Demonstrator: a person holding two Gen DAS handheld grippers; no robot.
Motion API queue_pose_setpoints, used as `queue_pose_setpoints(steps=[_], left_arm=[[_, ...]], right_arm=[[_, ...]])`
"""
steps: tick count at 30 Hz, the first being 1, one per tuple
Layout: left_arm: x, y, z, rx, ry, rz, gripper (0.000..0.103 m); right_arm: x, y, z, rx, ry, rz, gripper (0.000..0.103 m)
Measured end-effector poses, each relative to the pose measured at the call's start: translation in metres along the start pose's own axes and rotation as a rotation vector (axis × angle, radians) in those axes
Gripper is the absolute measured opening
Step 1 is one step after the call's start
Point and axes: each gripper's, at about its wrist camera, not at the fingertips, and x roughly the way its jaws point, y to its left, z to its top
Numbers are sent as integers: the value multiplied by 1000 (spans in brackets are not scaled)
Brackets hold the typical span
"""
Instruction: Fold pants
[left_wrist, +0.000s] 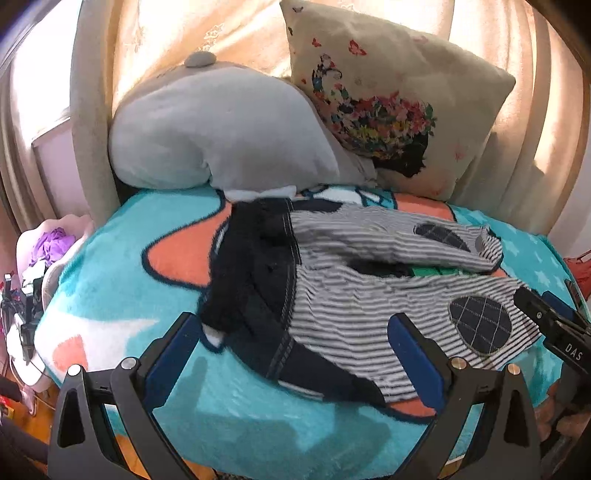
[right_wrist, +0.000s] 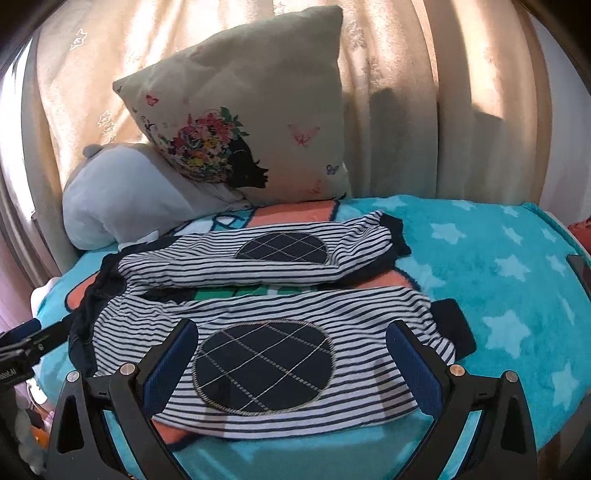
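Note:
Small striped pants (left_wrist: 351, 306) with a navy waistband and round navy knee patches lie spread flat on a turquoise blanket (left_wrist: 122, 295), both legs side by side. My left gripper (left_wrist: 295, 339) is open above the waistband end, holding nothing. My right gripper (right_wrist: 291, 350) is open over the near leg of the pants (right_wrist: 280, 295), its fingers either side of the knee patch (right_wrist: 264, 365), holding nothing. The right gripper also shows at the right edge of the left wrist view (left_wrist: 554, 325).
A flowered cushion (right_wrist: 251, 125) and a grey plush pillow (right_wrist: 122, 195) lean against the curtain at the back. A heap of clutter (left_wrist: 37, 266) sits off the bed's left side. The starry blanket (right_wrist: 498, 266) stretches to the right of the pants.

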Motion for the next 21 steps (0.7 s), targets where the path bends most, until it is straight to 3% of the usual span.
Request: queue_pose_setpoints(steps=[6,14,18,21], left_arm=[[8,27,36,0,13,-32,102],[55,43,94,74,56,-34,102],[96,33,113,127,123,-127,102],[130,27,123,161,171,-146,102]], right_arm=[[-2,-20,31,-32,-10,-4,103],[24,-70,93,-64,46,45,103],[68,-95,118,-45,141,74,103],[109,-107,127,-24,240,115,103]])
